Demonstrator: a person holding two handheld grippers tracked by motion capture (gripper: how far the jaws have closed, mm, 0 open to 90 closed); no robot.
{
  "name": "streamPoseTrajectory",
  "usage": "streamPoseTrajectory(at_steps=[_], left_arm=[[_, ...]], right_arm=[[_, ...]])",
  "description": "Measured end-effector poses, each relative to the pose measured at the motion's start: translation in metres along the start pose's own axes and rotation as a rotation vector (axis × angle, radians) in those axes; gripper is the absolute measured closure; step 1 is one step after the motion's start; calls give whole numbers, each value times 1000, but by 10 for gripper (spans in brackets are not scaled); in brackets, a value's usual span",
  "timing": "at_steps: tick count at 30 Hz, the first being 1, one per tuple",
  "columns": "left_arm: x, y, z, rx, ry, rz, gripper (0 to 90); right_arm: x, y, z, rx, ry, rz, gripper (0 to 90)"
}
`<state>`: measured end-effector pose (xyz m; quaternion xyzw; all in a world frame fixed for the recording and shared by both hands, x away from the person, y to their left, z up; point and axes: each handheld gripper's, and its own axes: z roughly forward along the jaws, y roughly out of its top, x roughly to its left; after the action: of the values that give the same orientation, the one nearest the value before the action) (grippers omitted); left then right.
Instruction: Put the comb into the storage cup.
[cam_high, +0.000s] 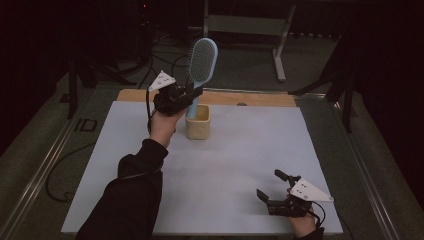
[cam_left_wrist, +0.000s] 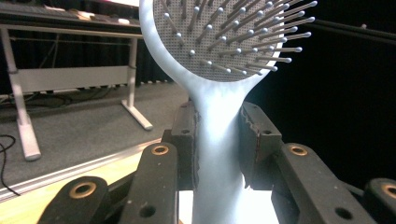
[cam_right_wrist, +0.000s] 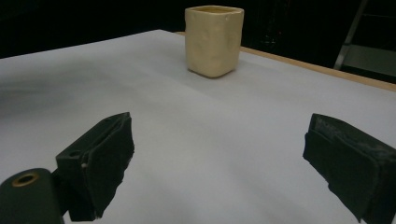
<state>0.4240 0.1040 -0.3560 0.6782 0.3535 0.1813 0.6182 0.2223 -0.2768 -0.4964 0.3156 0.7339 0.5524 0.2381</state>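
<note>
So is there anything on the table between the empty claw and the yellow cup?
No. In the right gripper view, bare white paper runs from the open right claw to the yellow cup.

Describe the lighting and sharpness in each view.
High view: dim, dark surroundings, the white sheet brightest. Left gripper view: hairbrush handle overexposed at the bottom, bristles sharp. Right gripper view: cup fairly sharp, near jaws soft.
</note>
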Motion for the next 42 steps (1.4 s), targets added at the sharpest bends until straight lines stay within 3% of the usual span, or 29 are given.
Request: streamPoseTrajectory(at_steps=[20,24,27,32,42], left_arm=[[6,-2,28,-43,8,-16,703],[11,-6,31,-50,7,-33,703],[14,-10,31,-76,12,-13,703],[21,-16,33,-81,22,-48,703],[32,-32,43,-79,26,-51,703]], right_arm=[[0,0,-1,-5,0,5,82],[-1,0,0,-5,2,7,83],[-1,-1,1,-5,9,5,83],[0,-1,1,-1,11,3,83],[1,-1,1,1,18,2,83]])
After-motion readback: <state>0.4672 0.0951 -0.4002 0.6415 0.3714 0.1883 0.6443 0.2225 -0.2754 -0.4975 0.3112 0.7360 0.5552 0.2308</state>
